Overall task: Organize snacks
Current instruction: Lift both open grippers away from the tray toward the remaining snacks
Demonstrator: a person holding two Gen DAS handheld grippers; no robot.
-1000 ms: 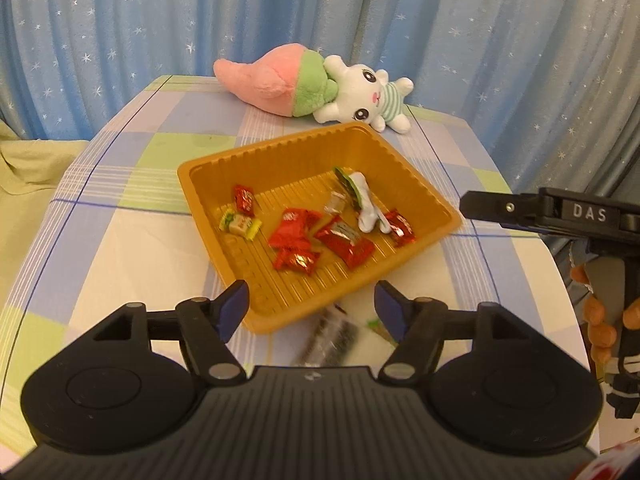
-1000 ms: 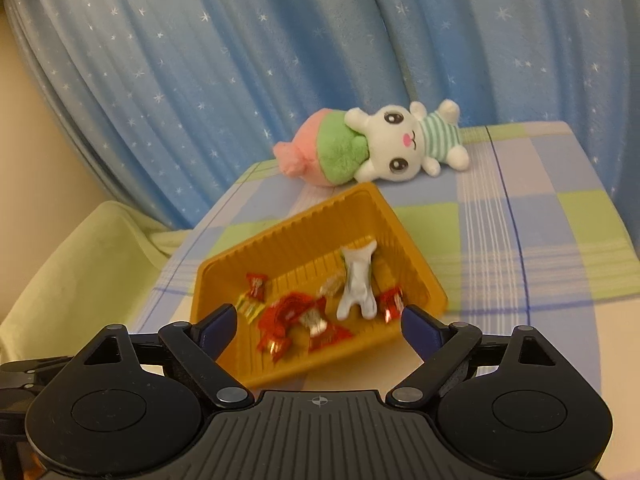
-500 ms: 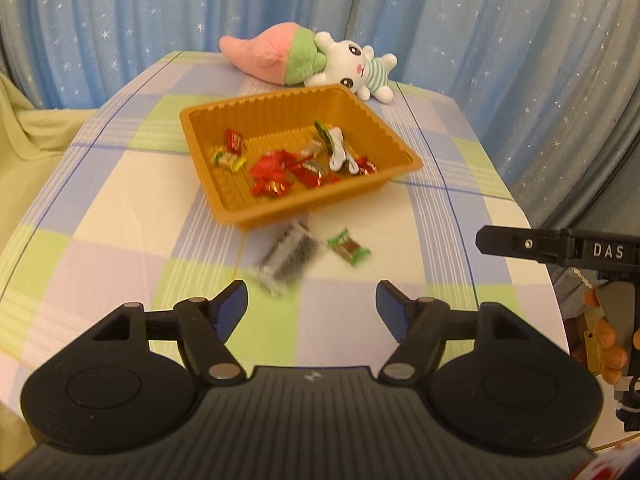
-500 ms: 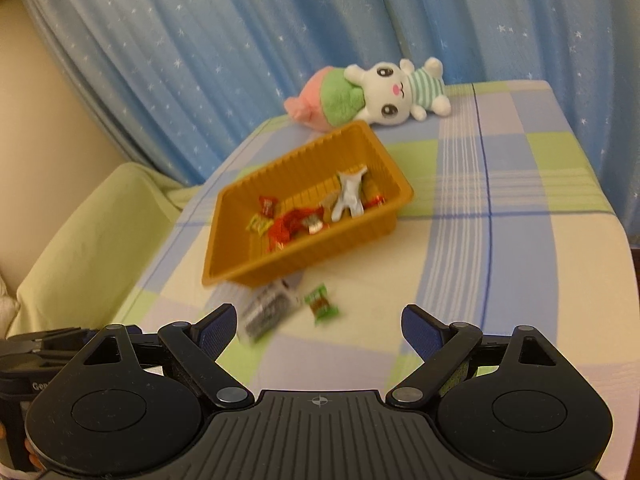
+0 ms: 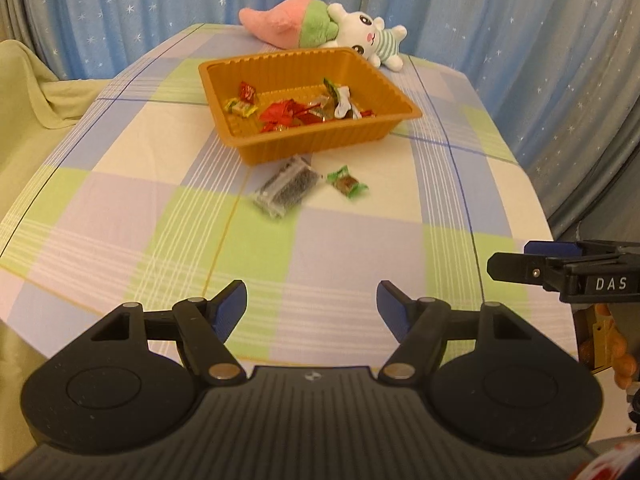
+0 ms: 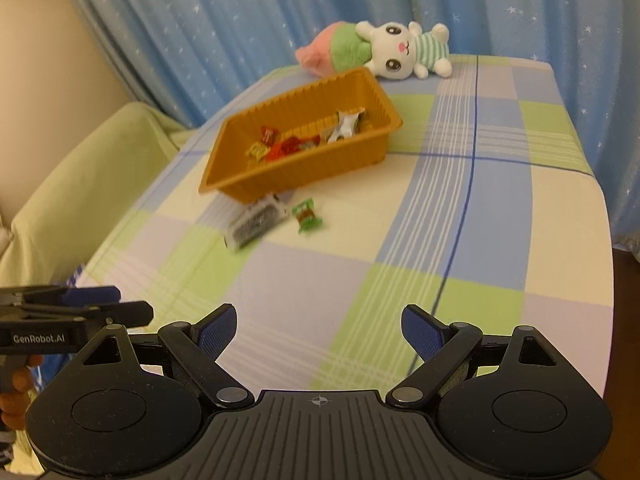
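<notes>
An orange tray (image 5: 256, 148) (image 6: 240, 178) stands mid-table and holds several wrapped snacks, mostly red, plus a white wrapper. Just in front of it on the cloth lie a grey-black clear packet (image 5: 288, 186) (image 6: 256, 222) and a small green-wrapped candy (image 5: 347, 182) (image 6: 306, 216). My left gripper (image 5: 311, 308) hovers open over the near edge of the table, well short of both loose snacks, with nothing between its fingers. My right gripper (image 6: 319, 330) is also open and empty, over the near part of the table.
A plush rabbit with a pink and green carrot (image 5: 320, 30) (image 6: 380, 50) lies at the far edge, before a blue starred curtain. A pale green covered seat (image 6: 80, 184) stands left of the table. The right gripper's side (image 5: 568, 272) shows at the table's right edge.
Both grippers have pulled back from the tray toward the near table edge. The packet and green candy, once half hidden under the left gripper, now lie in plain view.
</notes>
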